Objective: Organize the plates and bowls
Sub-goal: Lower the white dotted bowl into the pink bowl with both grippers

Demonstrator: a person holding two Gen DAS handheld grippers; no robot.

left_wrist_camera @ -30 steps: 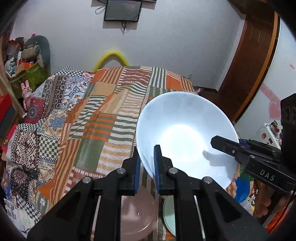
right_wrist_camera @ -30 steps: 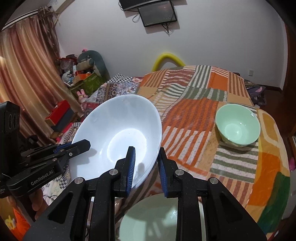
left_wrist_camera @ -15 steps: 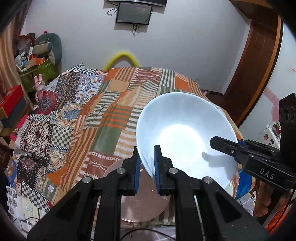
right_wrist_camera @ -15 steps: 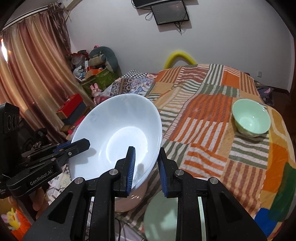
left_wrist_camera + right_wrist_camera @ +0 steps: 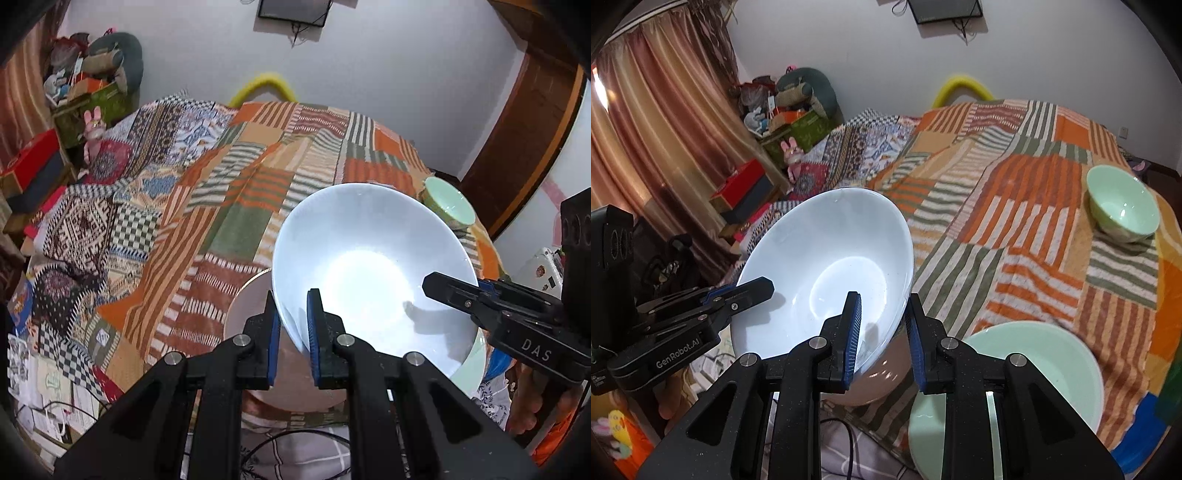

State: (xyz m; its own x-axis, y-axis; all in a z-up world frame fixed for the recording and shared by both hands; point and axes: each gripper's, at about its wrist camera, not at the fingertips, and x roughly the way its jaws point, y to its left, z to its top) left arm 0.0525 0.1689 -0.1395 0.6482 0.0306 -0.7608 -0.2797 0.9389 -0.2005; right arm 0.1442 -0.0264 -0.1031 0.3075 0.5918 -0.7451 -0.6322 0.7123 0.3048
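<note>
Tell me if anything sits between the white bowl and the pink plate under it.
Nothing visible does. The white bowl, gripped at opposite rims by the left gripper and the right gripper, hangs directly over the pink plate. The green plate lies beside it, and the small green bowl stands far off.

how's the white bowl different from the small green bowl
The white bowl is wide and shallow; the green bowl is smaller and deeper. The white bowl is held tilted in the air by both hand-held grippers, left and right; the green bowl sits upright on the patchwork cloth. Both look empty.
</note>
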